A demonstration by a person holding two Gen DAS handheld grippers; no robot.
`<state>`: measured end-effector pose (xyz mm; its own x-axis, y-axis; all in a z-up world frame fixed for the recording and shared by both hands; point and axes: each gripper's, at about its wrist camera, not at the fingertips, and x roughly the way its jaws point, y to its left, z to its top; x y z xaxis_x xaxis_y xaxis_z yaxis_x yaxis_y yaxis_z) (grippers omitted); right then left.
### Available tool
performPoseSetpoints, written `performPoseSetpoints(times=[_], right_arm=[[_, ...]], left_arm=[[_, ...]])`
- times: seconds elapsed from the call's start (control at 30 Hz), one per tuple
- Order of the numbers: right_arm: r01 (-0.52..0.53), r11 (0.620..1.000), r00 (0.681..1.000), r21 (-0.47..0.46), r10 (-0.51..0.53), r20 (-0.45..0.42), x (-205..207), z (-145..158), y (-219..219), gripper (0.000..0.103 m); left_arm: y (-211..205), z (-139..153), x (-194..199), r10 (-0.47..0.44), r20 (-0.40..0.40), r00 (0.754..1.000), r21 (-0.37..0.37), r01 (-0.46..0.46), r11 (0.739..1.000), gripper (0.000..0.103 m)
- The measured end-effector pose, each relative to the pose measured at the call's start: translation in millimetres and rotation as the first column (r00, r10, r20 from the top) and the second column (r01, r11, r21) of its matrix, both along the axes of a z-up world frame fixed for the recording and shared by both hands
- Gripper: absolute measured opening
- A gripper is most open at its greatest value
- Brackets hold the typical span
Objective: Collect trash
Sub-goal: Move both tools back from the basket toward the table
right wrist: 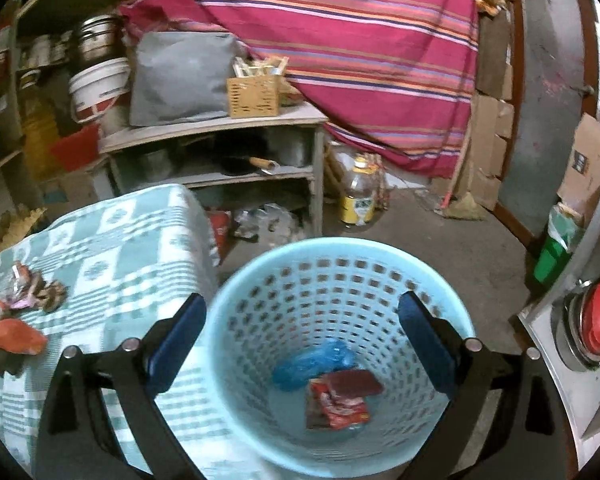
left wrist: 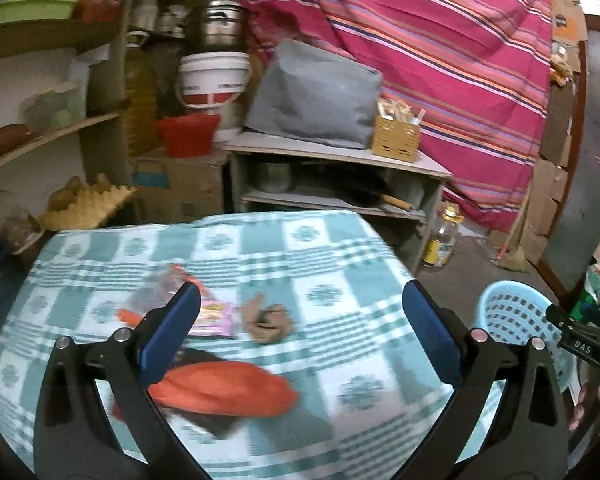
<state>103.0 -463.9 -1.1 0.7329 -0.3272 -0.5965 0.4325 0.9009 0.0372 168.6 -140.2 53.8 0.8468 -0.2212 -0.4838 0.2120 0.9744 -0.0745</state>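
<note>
My left gripper (left wrist: 302, 330) is open and empty above a table with a green checked cloth (left wrist: 340, 264). On the cloth lie an orange-red wrapper (left wrist: 228, 390), a dark packet (left wrist: 214, 420) under it, a pink wrapper (left wrist: 216, 318), a clear wrapper with orange trim (left wrist: 168, 286) and a brown crumpled piece (left wrist: 268, 322). My right gripper (right wrist: 302, 340) is open and empty over a light blue perforated basket (right wrist: 260, 292). In the basket lie a red wrapper (right wrist: 338, 402), a dark red packet (right wrist: 356, 384) and a blue plastic bag (right wrist: 312, 362). The basket also shows in the left wrist view (left wrist: 512, 312).
A low grey shelf unit (left wrist: 332, 156) with a grey bag and a yellow box stands behind the table. A plastic bottle (right wrist: 360, 196) stands on the floor. A striped pink cloth (right wrist: 360, 40) hangs behind. Shelves with pots and a white bucket (left wrist: 214, 78) are at the left.
</note>
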Motion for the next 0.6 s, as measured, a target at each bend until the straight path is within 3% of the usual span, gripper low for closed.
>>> performPoseSetpoints(times=[0.43,0.6], right_arm=[[-0.179,0.983,0.984,-0.049,0.179,-0.015,37,7,110,0.095],[-0.244,0.967,0.970,-0.069,0.242,-0.036,48,5,147,0.095]], left_arm=[[98,3,-16,0.121,0.036,0.992,0.056,-0.123,0.991,0.098],[134,-1,-18,0.182,0.013,0.983,0.058,-0.183,0.981,0.098]])
